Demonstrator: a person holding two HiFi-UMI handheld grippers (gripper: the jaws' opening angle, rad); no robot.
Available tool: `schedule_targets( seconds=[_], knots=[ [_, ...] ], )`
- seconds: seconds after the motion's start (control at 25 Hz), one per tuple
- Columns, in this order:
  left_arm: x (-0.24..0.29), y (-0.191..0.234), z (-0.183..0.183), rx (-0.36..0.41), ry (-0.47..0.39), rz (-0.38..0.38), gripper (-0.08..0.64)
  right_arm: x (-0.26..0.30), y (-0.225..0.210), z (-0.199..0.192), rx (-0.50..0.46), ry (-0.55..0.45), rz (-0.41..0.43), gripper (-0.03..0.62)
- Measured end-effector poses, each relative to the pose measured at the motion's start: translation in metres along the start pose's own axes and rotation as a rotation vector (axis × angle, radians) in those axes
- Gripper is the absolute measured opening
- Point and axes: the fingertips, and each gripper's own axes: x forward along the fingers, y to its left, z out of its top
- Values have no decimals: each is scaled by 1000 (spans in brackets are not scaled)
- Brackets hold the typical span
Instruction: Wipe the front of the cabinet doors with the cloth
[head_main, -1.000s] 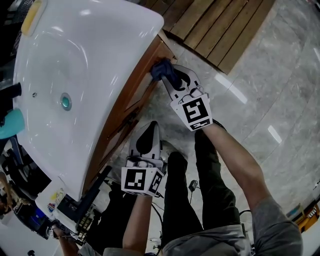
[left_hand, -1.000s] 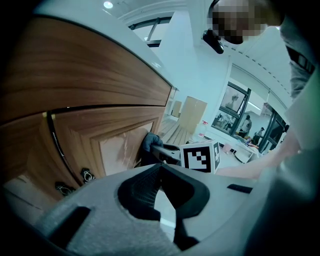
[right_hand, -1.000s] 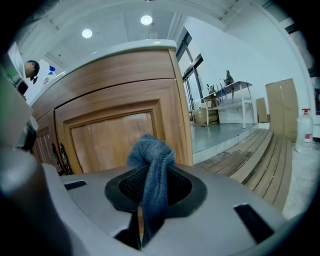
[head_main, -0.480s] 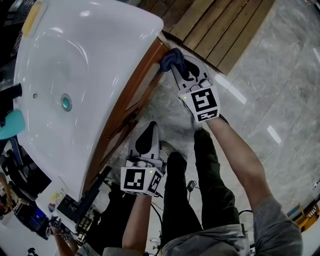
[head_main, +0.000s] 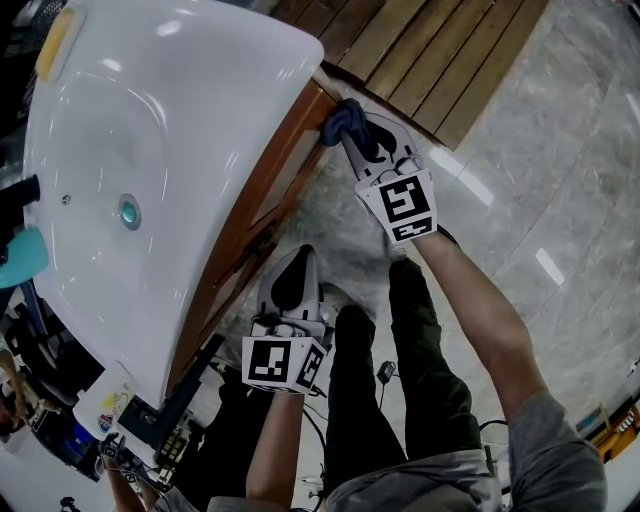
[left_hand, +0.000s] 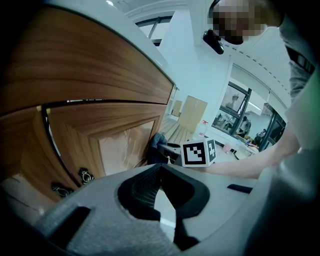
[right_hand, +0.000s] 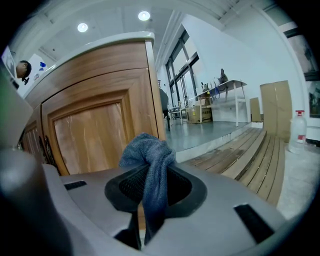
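Note:
My right gripper (head_main: 362, 138) is shut on a blue cloth (head_main: 342, 121) and holds it against the far end of the wooden cabinet (head_main: 262, 190), just under the basin's rim. In the right gripper view the cloth (right_hand: 149, 152) bulges out of the jaws, with a panelled door (right_hand: 90, 137) right behind it. My left gripper (head_main: 291, 281) hangs lower, near the middle doors, shut with nothing in it and apart from the wood. From the left gripper view a door panel (left_hand: 125, 145) shows, with the cloth (left_hand: 157, 142) and the right gripper's marker cube (left_hand: 197, 153) beyond.
A white basin (head_main: 150, 120) tops the cabinet. Small ring handles (left_hand: 85, 176) hang on the middle doors. A wooden deck (head_main: 440, 50) lies past the cabinet's far end, with glossy stone floor (head_main: 530, 190) to the right. The person's legs (head_main: 385, 370) stand close below the grippers.
The right gripper has carried the cloth along the cabinet front toward its far end and slightly up. The left gripper has stayed where it was.

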Motion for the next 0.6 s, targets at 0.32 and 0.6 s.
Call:
schedule_targets(
  seconds=[0.32, 0.6],
  knots=[
    [7, 7, -4, 7, 3, 11, 8, 11, -4, -29, -17, 31, -7, 74],
    [6, 11, -9, 5, 7, 16, 8, 19, -6, -52, -34, 62, -8, 75]
  ],
)
